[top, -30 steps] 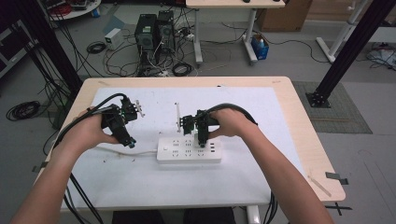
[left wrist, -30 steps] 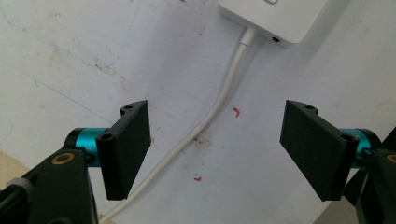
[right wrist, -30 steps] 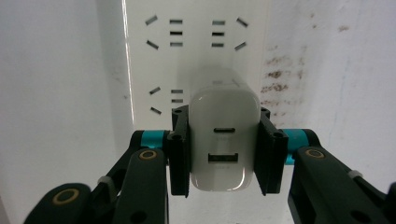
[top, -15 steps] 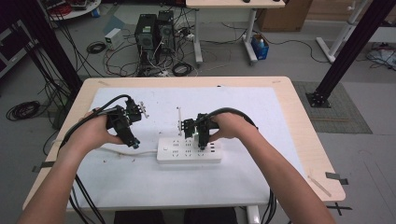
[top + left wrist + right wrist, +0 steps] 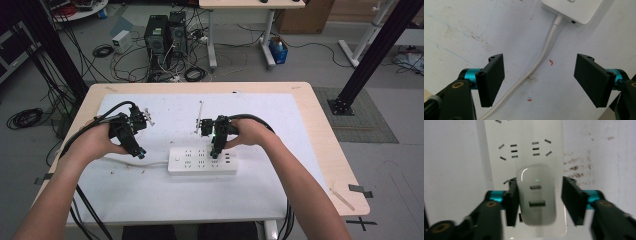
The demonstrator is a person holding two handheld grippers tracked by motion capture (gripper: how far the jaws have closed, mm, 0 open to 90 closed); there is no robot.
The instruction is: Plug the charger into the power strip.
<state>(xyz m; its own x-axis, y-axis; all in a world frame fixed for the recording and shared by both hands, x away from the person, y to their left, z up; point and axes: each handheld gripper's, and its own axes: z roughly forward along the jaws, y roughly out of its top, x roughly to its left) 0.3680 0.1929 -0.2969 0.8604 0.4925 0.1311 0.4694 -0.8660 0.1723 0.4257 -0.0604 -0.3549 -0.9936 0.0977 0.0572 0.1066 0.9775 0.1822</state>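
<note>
**Charger seated in the strip, right fingers just let go**

The right gripper [image 5: 540, 202] has just been opening its fingers [image 5: 512, 200]; the white charger [image 5: 536, 195] stands between them. The left one is touching or nearly touching its side, and a clear gap shows at the other. The charger's lower end is cut off by glare and blur in the right gripper view, and in the high view the hand hides it. It is a rounded white block with two port slots and a small green light on its face, plugged upright into the power strip [image 5: 202, 161]. The strip is a long white bar lying crosswise on the worktop [image 5: 280, 115], its cord [image 5: 544, 57] leaving its left end.

The left gripper [image 5: 540, 80] holds its fingers spread wide, empty, over that cord just beside the strip.
</note>
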